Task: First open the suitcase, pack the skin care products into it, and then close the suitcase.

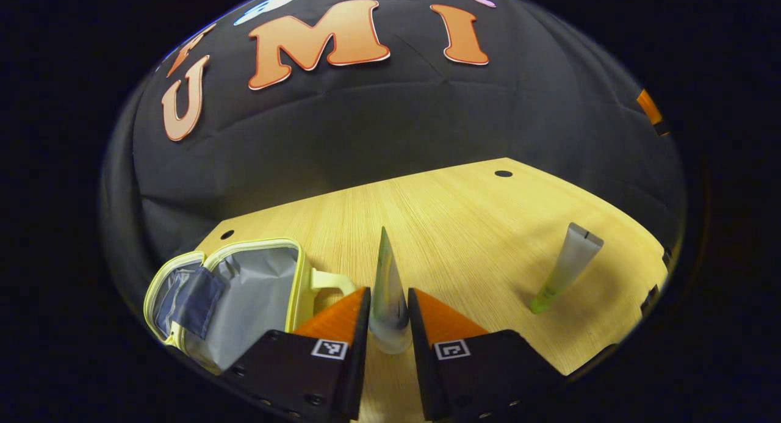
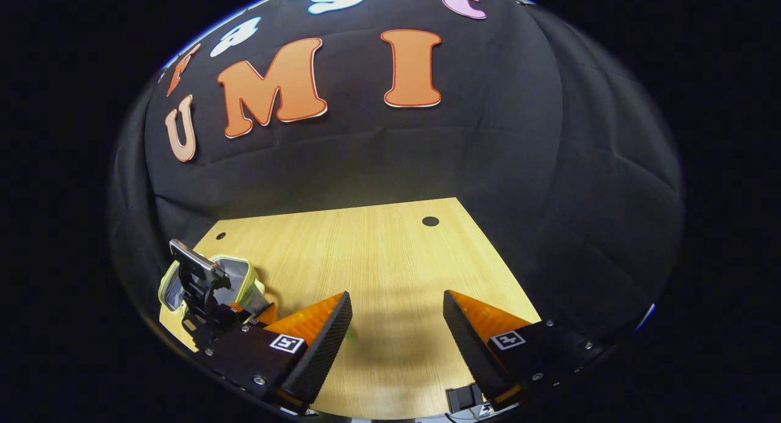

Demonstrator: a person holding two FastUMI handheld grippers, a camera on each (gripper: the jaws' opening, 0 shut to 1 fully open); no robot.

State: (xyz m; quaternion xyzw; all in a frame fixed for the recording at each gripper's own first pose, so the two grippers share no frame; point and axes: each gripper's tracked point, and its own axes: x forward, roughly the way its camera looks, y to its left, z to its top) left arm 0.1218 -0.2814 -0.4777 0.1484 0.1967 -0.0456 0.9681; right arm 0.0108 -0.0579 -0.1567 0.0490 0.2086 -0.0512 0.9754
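A: Left tool [image 1: 388, 310]?
B: Clamped on a pale tube [image 1: 388, 295], cap down. Open yellow-trimmed suitcase [image 1: 235, 298], grey lining, at eight o'clock.
A: Right tool [image 2: 396, 316]?
B: Wide open, holding nothing. Second tube [image 1: 565, 268] on the bench [image 1: 451, 227], three o'clock.

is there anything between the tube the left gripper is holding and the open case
Nothing visible. The left gripper is shut on a tube, and the open suitcase lies just to its left on the wooden table, lid up, with bare wood between them.

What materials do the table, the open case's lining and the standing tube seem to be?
Table: likely wood laminate, matte, with fine straight grain lines. Case lining: probably thin grey synthetic fabric, with soft creases. Standing tube: seemingly frosted soft plastic, with a flat crimped end.
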